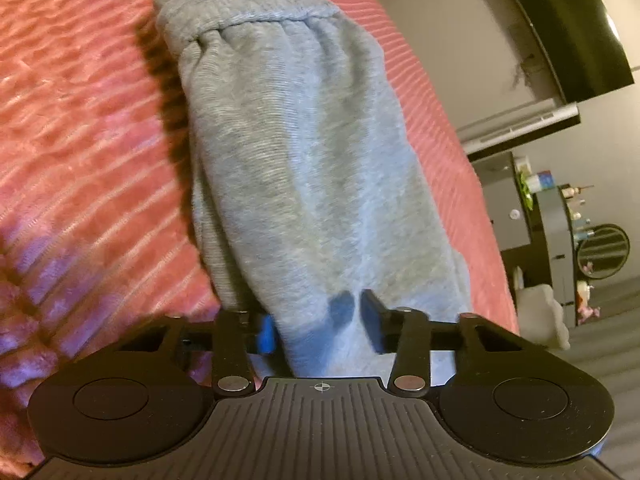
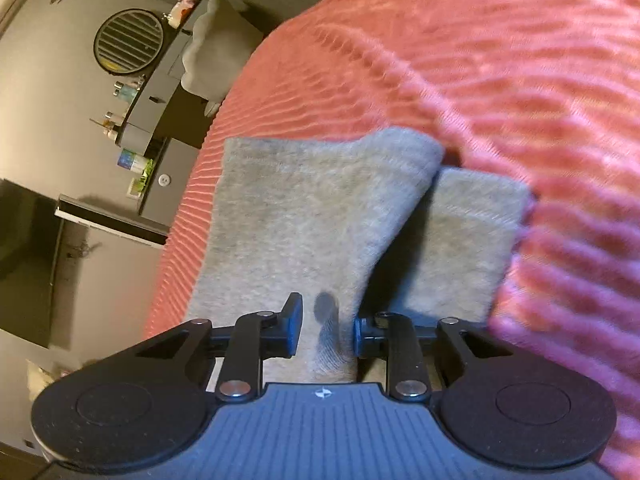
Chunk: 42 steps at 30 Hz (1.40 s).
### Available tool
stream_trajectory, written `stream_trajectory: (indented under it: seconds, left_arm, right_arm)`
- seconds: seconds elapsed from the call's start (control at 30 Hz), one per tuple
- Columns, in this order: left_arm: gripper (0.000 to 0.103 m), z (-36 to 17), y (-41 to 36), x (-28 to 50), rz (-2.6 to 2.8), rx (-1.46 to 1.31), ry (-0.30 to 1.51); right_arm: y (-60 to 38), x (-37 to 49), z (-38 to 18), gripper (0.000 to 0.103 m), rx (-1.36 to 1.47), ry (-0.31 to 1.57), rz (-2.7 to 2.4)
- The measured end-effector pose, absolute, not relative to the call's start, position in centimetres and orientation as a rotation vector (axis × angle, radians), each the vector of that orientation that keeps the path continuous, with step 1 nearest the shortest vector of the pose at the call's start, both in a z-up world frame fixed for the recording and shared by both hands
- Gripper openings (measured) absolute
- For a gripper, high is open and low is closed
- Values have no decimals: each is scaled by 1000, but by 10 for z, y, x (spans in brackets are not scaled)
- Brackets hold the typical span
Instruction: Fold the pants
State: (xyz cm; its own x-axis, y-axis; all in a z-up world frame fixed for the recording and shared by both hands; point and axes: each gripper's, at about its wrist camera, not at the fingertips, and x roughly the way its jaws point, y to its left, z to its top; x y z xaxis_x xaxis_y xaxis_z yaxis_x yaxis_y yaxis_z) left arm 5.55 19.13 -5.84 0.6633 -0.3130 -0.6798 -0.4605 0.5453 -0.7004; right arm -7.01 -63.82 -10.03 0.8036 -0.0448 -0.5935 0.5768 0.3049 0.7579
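Grey sweatpants lie folded lengthwise on a pink ribbed bedspread, with the elastic waistband at the far end in the left wrist view. My left gripper is open at the near end. A fold of grey cloth runs between its blue pads, marked by a dark pinch dent. In the right wrist view the sweatpants show two leg cuffs, one overlapping the other, on the same bedspread. My right gripper is open, and a raised ridge of cloth with a dark dent stands between its fingers.
The bed's edge runs close beside the pants. Beyond it are grey floor, a dark dresser with small bottles, a round mirror, a grey cushion and a black screen.
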Motion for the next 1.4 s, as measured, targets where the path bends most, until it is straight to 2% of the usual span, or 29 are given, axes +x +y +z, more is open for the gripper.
stream_trajectory:
  seconds: [0.07,0.1,0.13,0.23,0.47,0.7,0.73,0.77,0.8,0.83,0.87,0.93,0.97,1.0,1.03,1.17,1.3,1.4]
  left_arm:
    - [27,-62,196,53,99,-1033,892]
    - [24,-63,196,52,99,-1030,895]
    - [20,-63,196,49,101,-1024,900]
    - [12,-61,196,44,100,-1021,877]
    - [10,-30,209,6,83,-1070,735]
    - [12,-6,197,-7,125,-915,781]
    - [18,-4,196,-7,155,-875,803]
    - [28,0,195,-7,210,-835,817]
    - [33,4,194,-10,266,-802,805]
    - [41,10,194,-14,318,-767,773]
    - [51,18,192,-18,357,-725,732]
    - [62,29,182,-20,392,-652,651]
    - [65,33,175,-17,373,-627,631]
    - [66,34,166,-11,336,-606,626]
    - [70,33,154,-1,280,-581,635]
    - [70,14,109,42,109,-505,719]
    - [71,-10,83,76,8,-452,744]
    - [70,-29,83,92,158,-267,749]
  right_arm:
    - [-634,-64,-98,22,1193,528,-438]
    - [-631,-61,-95,16,1177,539,-450]
    - [-629,-58,-92,5,1155,554,-468]
    - [-622,-57,-76,5,1053,574,-527]
    - [-598,-77,-20,4,800,489,-571]
    - [-592,-69,-37,5,616,624,-663]
    - [-590,-69,-38,10,591,638,-697]
    - [-590,-69,-39,15,570,649,-729]
    - [-590,-69,-39,27,555,656,-760]
    - [-590,-71,-36,34,542,658,-794]
    - [-591,-73,-34,35,529,652,-816]
    - [-589,-80,-25,40,498,620,-875]
    - [-586,-83,-19,45,485,591,-906]
    - [-581,-85,-14,56,480,563,-923]
    - [-575,-85,-9,60,485,524,-922]
    - [-539,-67,-6,64,608,437,-614]
    - [-506,-9,-54,75,982,634,38]
    - [-484,24,-98,75,1121,801,231]
